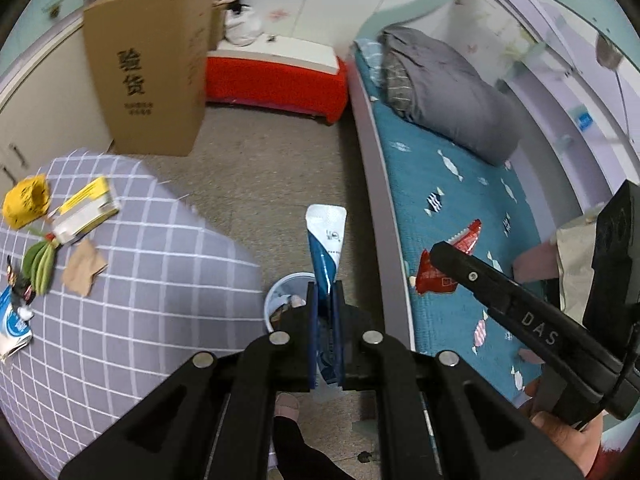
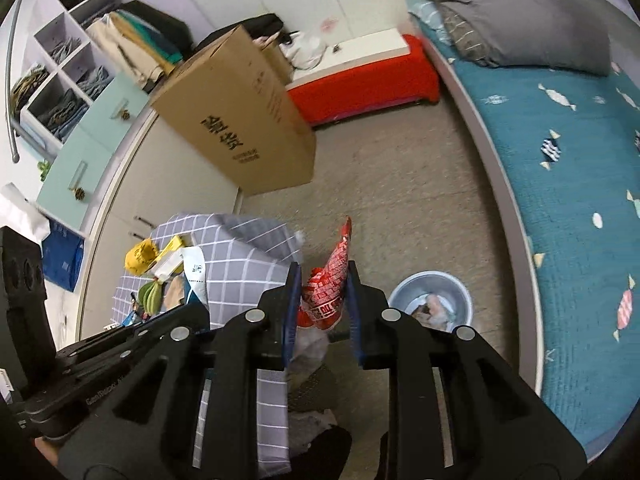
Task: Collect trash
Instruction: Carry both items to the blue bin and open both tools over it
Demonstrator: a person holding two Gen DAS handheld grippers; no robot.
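Observation:
My left gripper (image 1: pixel 325 292) is shut on a blue and white wrapper (image 1: pixel 326 240) and holds it above the pale blue trash bin (image 1: pixel 276 300) on the floor. My right gripper (image 2: pixel 322 276) is shut on a red and white snack wrapper (image 2: pixel 330 276), up in the air to the left of the bin (image 2: pixel 404 290), which holds some trash. The right gripper also shows in the left wrist view (image 1: pixel 436 252) with the red wrapper (image 1: pixel 466 240). More trash lies on the checked table (image 1: pixel 152 280): a yellow crumpled bag (image 1: pixel 26 200), a yellow and white box (image 1: pixel 86 208), a brown paper scrap (image 1: pixel 84 266).
A tall cardboard box (image 1: pixel 152 64) stands on the floor by the cabinets. A red bench (image 1: pixel 276 76) stands at the back. The bed with a teal sheet (image 1: pixel 448 208) and a grey duvet (image 1: pixel 444 88) runs along the right. Grey carpet lies between.

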